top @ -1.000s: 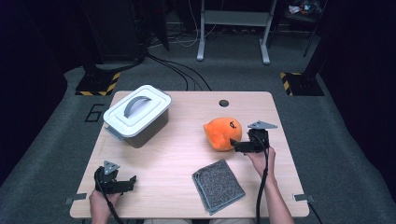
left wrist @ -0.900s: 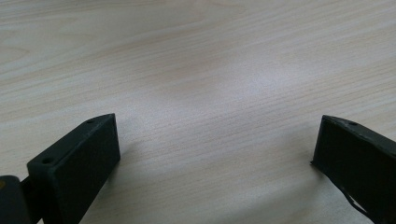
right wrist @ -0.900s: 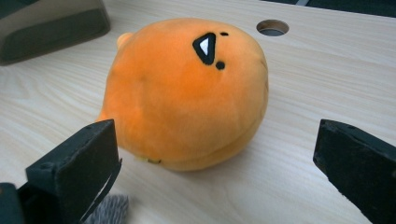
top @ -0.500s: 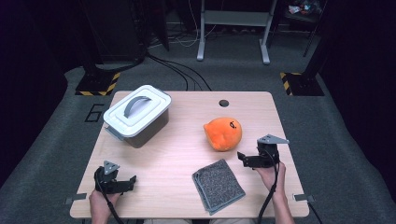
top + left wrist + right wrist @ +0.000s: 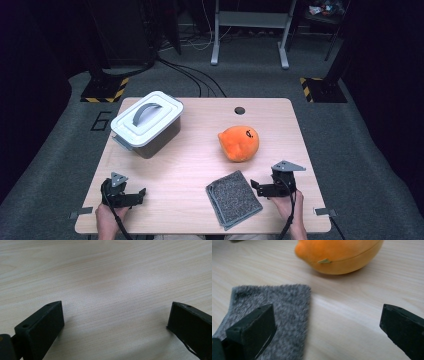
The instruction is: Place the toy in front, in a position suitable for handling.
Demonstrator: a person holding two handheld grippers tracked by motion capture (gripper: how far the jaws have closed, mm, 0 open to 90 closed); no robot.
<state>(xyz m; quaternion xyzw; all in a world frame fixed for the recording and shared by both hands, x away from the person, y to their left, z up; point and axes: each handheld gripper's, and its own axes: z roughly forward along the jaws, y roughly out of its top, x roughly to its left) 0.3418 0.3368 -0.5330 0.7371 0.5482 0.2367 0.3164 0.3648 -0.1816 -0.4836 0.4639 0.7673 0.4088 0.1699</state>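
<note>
Black fingers (image 5: 252, 327) of the right gripper (image 5: 262, 187) gape wide, holding nothing, just beside the grey cloth (image 5: 234, 198) on the counter (image 5: 195, 160). Best to lower one finger onto its near edge and pinch flat. The left gripper (image 5: 136, 195) is spread empty too.

The high view looks forward and down over the whole table (image 5: 200, 150) from the person's side, while each gripper view sits low and close above the tabletop, the right one sharing the grey cloth (image 5: 274, 315) and orange plush (image 5: 339, 255) with it.
</note>
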